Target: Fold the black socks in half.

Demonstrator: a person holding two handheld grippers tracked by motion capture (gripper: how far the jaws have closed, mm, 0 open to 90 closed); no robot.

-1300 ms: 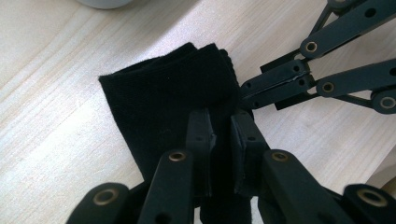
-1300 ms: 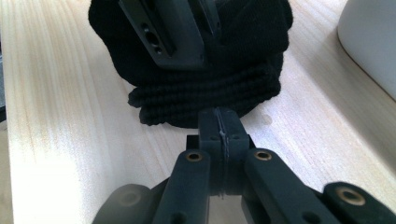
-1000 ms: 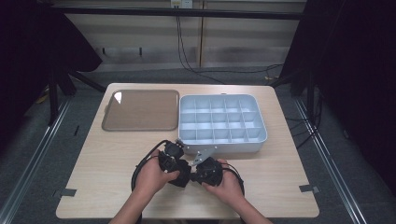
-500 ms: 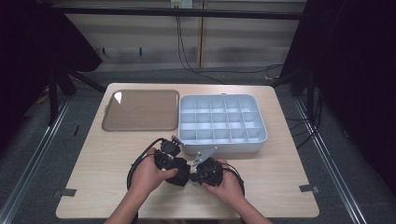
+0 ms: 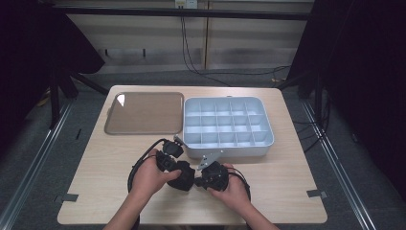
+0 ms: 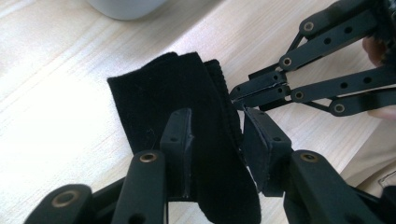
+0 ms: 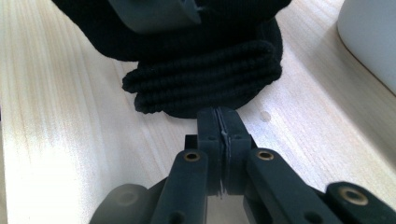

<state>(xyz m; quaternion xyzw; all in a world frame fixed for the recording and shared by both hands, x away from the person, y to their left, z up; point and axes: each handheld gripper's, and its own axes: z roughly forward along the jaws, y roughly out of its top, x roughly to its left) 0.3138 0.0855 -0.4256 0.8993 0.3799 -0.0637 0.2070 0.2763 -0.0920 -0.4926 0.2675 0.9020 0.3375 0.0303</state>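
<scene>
Pale wooden counter [image 5: 287, 191] in a dark-curtained room.
Near its front edge, left gripper [image 6: 217, 140] jaws, just opening, straddle black cloth [image 6: 187, 93]; right gripper [image 7: 223, 128] jaws are closed, touching the cloth's edge.

The cloth [image 6: 187, 98] is looking matt, black and ribbed at its hem. The tabletop [image 5: 287, 177] is showing pale wood grain; the tray [image 5: 143, 112] is shining glossy brown.

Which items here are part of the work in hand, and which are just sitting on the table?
In use:
- black knitted fabric piece with ribbed edge
- left tool, jaws apart around the fabric
- right tool, shut at the fabric's edge

Lying about:
- brown rectangular tray
- pale blue plastic compartment box
</scene>
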